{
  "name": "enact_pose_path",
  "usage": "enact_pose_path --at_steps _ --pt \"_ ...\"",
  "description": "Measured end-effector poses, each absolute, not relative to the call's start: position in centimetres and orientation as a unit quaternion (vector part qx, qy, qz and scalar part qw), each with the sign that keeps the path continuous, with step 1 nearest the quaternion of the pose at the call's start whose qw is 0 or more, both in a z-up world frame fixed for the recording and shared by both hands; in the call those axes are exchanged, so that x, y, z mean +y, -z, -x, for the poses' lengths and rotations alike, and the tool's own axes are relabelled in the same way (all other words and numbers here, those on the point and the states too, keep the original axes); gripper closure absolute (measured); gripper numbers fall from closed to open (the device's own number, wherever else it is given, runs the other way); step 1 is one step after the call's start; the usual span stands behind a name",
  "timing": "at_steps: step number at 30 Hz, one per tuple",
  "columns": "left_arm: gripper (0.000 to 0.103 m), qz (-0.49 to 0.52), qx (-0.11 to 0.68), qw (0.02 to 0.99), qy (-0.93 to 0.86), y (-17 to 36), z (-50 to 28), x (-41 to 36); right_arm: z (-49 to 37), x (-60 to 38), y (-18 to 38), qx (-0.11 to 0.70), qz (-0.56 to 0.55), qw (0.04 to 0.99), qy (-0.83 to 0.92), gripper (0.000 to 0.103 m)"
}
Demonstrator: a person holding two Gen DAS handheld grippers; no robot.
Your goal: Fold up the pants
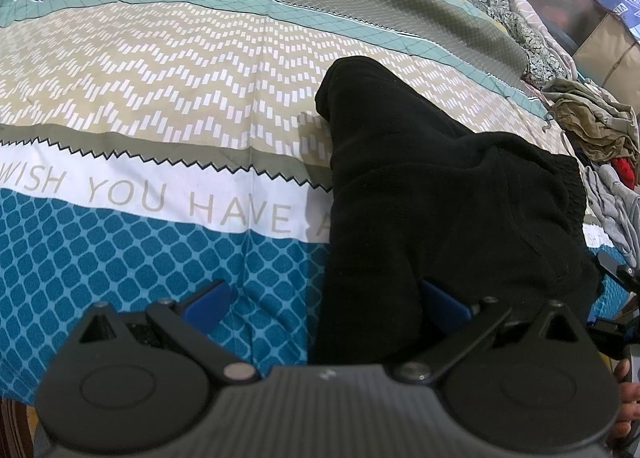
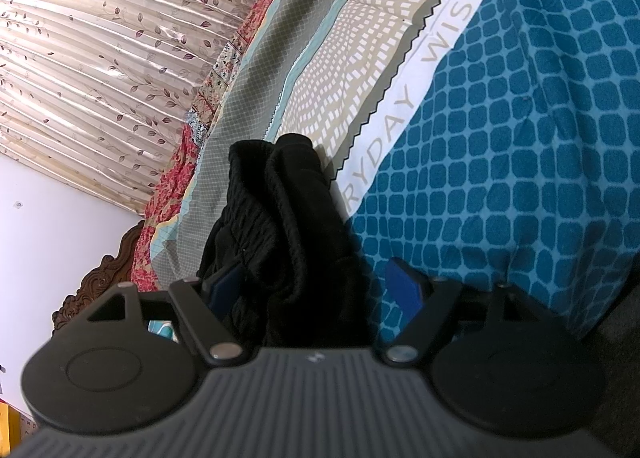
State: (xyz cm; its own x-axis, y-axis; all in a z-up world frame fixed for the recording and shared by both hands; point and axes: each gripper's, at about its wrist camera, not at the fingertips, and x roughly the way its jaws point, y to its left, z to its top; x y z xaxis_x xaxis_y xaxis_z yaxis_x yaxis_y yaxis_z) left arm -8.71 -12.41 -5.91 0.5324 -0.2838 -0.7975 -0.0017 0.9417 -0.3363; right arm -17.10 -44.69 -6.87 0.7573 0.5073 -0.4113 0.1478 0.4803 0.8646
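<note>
I see a bed covered by a printed cotton bedspread (image 1: pixel 160 106) banded in grey-green, beige zigzag, white with grey lettering, and teal lattice. Along its far edge runs a red floral quilt (image 2: pixel 176 178). Behind hangs a shiny beige curtain with leaf sprigs (image 2: pixel 100 46), above a plain white wall (image 2: pixel 48 226) and a carved dark wooden headboard (image 2: pixel 92 278).
</note>
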Motion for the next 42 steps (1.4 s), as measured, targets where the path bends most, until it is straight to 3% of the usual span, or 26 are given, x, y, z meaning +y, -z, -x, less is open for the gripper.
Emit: enact_pose_path --at_steps 32,38,42 --pt "0.000 0.153 0.471 0.864 0.091 5.7 8.9 -12.3 17.3 -44.4 6.9 0.328 -0.497 0.795 -0.113 0.024" --pt "0.000 0.157 0.419 0.885 0.126 3.2 9.5 -11.0 16.8 -44.7 6.0 0.347 -0.484 0.795 -0.114 0.024" --pt "0.000 0.212 0.404 0.878 0.143 2.2 8.5 -9.4 16.2 -45.0 4.8 0.342 -0.467 0.806 -0.126 0.024"
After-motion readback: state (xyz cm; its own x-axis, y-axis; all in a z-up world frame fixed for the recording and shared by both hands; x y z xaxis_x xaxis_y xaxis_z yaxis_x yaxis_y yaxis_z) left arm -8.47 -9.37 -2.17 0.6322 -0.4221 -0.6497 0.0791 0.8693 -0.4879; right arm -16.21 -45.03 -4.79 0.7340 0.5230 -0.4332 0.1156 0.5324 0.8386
